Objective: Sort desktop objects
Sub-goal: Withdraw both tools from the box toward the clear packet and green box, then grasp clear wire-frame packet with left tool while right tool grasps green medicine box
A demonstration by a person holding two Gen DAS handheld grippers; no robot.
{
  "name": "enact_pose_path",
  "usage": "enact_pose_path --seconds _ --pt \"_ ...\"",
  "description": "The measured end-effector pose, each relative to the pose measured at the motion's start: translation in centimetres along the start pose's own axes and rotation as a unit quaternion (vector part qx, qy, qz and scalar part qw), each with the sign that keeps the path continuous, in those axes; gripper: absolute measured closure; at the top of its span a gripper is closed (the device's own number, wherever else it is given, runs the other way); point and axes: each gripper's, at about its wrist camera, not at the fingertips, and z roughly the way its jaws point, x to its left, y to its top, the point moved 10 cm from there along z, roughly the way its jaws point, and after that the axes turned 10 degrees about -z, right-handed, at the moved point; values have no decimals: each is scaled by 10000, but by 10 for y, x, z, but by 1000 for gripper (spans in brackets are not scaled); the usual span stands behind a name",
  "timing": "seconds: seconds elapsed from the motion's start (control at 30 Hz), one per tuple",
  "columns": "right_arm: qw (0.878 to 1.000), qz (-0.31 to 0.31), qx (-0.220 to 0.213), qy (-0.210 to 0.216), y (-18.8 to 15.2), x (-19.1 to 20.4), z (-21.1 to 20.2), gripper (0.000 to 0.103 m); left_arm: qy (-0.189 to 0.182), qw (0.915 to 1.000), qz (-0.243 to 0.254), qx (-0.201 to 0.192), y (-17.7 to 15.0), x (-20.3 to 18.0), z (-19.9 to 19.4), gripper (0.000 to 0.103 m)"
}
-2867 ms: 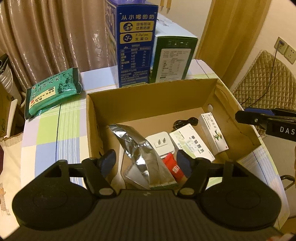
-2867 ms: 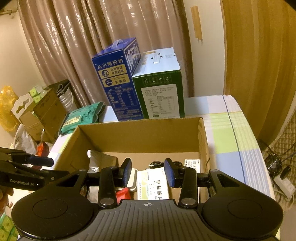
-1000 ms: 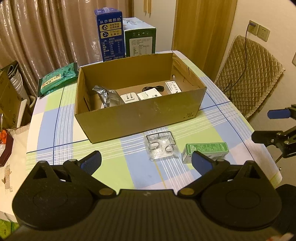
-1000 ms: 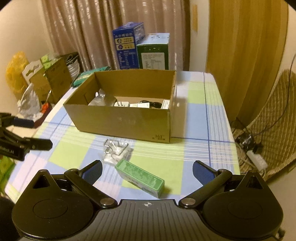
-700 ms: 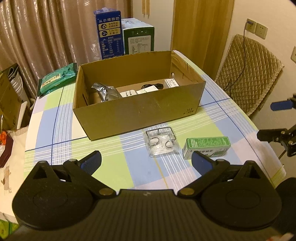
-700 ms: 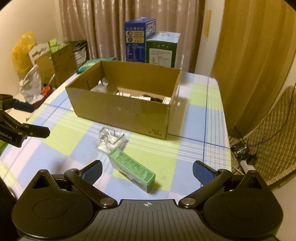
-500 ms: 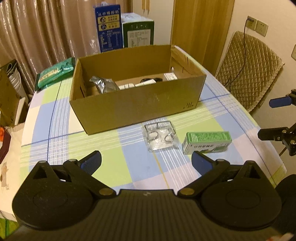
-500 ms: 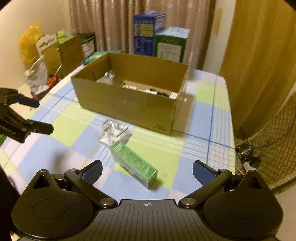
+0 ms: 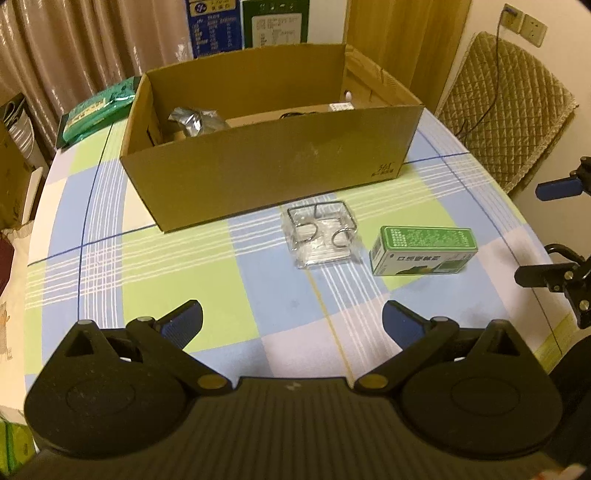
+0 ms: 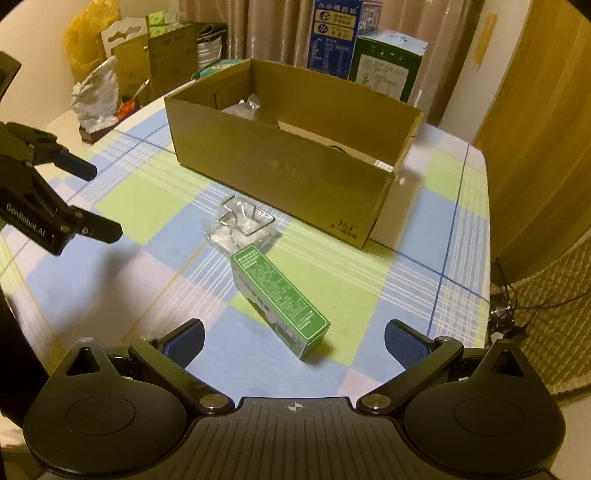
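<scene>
An open cardboard box (image 9: pixel 273 162) (image 10: pixel 291 162) stands on the checked tablecloth, with a silver foil pouch (image 9: pixel 192 120) and small packets partly hidden inside. In front of it lie a clear plastic packet with metal rings (image 9: pixel 320 233) (image 10: pixel 242 225) and a green medicine box (image 9: pixel 423 251) (image 10: pixel 280 291). My left gripper (image 9: pixel 291 321) hovers open over the near table, short of the clear packet. My right gripper (image 10: pixel 293 339) is open too, with the green box just ahead between its fingers. Each gripper shows at the edge of the other's view (image 9: pixel 554 236) (image 10: pixel 55 199).
A blue carton (image 10: pixel 334 35) and a green-and-white carton (image 10: pixel 388 68) stand behind the box. A green packet (image 9: pixel 98 109) lies at the back left. A quilted chair (image 9: pixel 506 110) is to the right of the table. Boxes and bags (image 10: pixel 122 66) crowd the left side.
Both grippers have pulled back out of the cardboard box, opened wide, and now sink lower toward the clear packet and the green box on the near table.
</scene>
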Motion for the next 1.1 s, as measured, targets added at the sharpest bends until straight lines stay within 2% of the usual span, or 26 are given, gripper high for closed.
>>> enact_pose_path --seconds 0.27,0.43,0.77,0.97,1.1 --pt "9992 -350 -14 211 1 4 13 2 49 10000 18 3 1 3 12 1" --pt "9972 -500 -17 547 4 9 25 2 4 9999 85 70 2 0 24 1" --pt "9928 -954 140 712 7 12 61 4 -56 9996 176 213 4 -8 58 2" --pt "9920 -898 254 845 11 7 87 19 -133 9995 192 208 8 -11 78 2" --pt "9913 -769 335 1010 11 3 102 37 -215 9996 149 139 13 -13 88 2"
